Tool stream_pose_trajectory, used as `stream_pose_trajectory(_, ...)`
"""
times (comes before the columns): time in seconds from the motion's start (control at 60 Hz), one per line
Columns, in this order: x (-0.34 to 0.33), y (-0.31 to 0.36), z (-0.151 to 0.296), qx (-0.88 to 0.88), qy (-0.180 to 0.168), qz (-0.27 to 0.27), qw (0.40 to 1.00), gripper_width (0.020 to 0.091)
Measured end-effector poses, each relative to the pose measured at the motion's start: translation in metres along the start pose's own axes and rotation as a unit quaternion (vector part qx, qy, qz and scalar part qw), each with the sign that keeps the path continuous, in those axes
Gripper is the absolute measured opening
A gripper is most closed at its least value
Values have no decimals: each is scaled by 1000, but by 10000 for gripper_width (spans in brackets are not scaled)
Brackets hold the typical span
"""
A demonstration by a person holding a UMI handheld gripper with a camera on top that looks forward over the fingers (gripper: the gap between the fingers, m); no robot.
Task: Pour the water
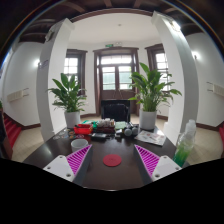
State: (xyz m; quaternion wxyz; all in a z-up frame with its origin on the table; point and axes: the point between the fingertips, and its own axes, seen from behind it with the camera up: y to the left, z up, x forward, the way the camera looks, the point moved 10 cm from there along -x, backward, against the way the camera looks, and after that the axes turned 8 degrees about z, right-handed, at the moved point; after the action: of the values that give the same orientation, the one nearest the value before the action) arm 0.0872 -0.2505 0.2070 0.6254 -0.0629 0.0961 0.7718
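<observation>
Gaping wide, the gripper (pixel 113 162) holds nothing — its pink pads (pixel 78 159) face each other across bare dark table (pixel 110 175). Between the fingers, resting on the tabletop, lies a small red round coaster (pixel 112 159). Just outside the right finger stands a clear plastic bottle (pixel 184 143) with a green label, upright near the table's edge. Beyond the fingers: a cluttered tea tray (pixel 103 129) with a red item and small dark teaware, details too small to tell. A grey bowl (pixel 78 144) sits near the left finger. Two potted plants (pixel 150 92) flank a window behind.
</observation>
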Motion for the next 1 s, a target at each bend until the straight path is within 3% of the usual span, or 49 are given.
stream_pose_trajectory(0.117,-19,-31,-33,4,-2,-6,1000,840)
stream_pose_trajectory(0.133,-8,-20,-11,4,-1,-11,1000,840)
stream_pose_trajectory(0.167,-28,-47,-41,-3,-2,-26,1000,840)
stream_pose_trajectory(0.25,-51,-94,-67,-26,1,-72,997,840)
stream_pose_trajectory(0.433,-70,-181,-81,-16,-4,-156,988,843)
stream_pose_trajectory(0.733,1,-243,-77,19,-12,-136,990,830)
stream_pose_trajectory(0.85,19,-248,-68,12,-40,-137,990,764)
stream_pose_trajectory(0.9,25,-248,-66,4,-48,-135,990,701)
stream_pose_trajectory(0.933,27,-249,-65,2,-52,-135,989,581)
stream_pose_trajectory(1.0,28,-249,-68,-3,-54,-135,989,508)
